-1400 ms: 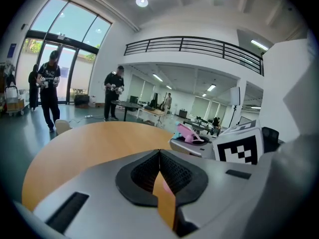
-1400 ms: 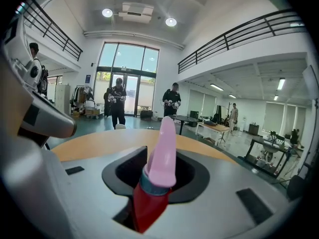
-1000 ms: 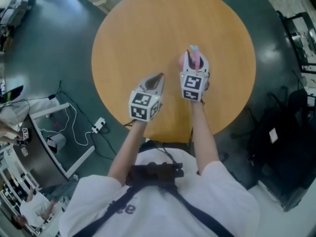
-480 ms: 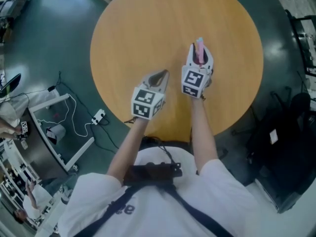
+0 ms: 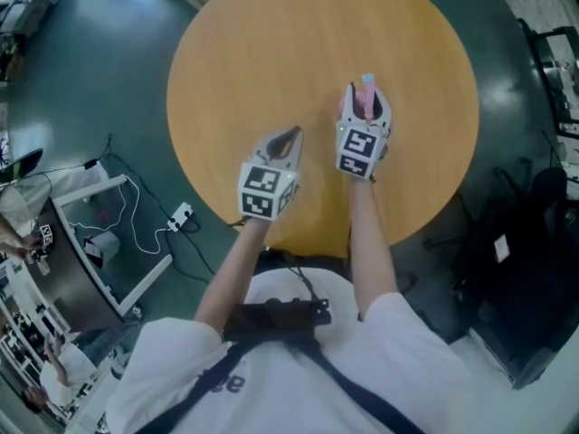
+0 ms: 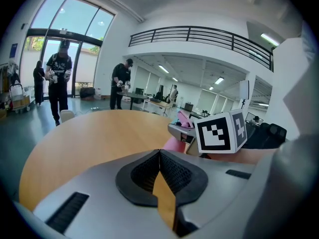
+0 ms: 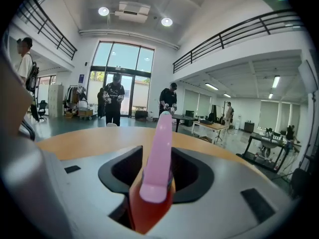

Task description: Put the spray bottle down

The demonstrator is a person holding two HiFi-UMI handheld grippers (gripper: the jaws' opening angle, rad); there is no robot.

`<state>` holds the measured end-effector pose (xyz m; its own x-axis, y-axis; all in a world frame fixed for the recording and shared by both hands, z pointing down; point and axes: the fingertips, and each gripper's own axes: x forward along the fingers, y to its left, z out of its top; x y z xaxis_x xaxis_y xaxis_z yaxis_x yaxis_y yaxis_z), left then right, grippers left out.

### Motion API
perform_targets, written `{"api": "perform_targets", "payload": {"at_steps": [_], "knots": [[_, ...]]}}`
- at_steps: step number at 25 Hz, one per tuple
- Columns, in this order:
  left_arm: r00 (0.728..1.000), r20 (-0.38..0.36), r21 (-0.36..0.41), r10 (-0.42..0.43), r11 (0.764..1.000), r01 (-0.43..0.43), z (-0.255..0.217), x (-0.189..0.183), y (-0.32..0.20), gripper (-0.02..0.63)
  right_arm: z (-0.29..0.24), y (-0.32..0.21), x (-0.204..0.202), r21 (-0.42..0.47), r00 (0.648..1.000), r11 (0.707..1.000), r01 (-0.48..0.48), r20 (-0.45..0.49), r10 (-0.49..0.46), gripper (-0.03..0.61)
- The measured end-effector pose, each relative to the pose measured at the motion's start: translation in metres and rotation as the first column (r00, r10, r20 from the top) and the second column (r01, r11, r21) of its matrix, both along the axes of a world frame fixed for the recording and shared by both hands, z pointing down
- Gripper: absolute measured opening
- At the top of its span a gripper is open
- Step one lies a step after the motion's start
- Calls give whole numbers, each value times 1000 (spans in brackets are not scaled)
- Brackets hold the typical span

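Spray bottle, pink head over a red body, sits between the jaws of the right gripper, just 3 o'clock of the round table's centre. Those jaws are opening, with gaps either side of the head. The only print seen is the black square markers on each cube. The bottle's base is hidden, so contact with the table cannot be told. The left gripper, at 8 o'clock of the bottle, has its jaws pressed together with nothing between them. Positions match half a second ago.

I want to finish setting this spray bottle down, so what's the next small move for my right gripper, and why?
Probably draw the right gripper straight back toward you. Its jaws are opening around the spray bottle, upright over the table; backing off level shouldn't tip it.
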<state>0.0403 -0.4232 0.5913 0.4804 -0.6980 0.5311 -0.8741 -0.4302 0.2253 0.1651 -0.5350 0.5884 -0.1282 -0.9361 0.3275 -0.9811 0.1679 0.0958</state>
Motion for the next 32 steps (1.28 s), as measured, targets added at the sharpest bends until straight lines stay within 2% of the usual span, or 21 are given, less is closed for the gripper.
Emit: {"api": "perform_targets", "payload": {"at_steps": [3, 7, 12, 15, 22, 27, 32], "knots": [[1000, -4, 21, -6, 1000, 6, -7, -2, 5, 11, -2, 7, 5, -7, 999, 1000, 3, 44, -3, 224], [1000, -29, 43, -11, 999, 12, -20, -2, 15, 11, -8, 28, 12, -4, 998, 1000, -13, 59, 13, 230], [999, -36, 76, 39, 996, -36, -31, 6, 37, 11, -14, 57, 16, -3, 995, 1000, -24, 93, 25, 238], [996, -29, 118, 85, 990, -81, -41, 12, 49, 11, -19, 77, 15, -1, 994, 1000, -29, 110, 29, 238], [994, -17, 176, 107, 979, -102, -56, 12, 77, 11, -31, 138, 7, 19, 991, 1000, -24, 134, 22, 238], [993, -17, 224, 117, 968, -110, -73, 6, 97, 11, -56, 183, -4, 59, 987, 998, -30, 157, 21, 193], [990, -24, 293, 136, 948, -123, -98, 3, 117, 11, -89, 226, -21, 124, 984, 992, -18, 177, -4, 153]]}}
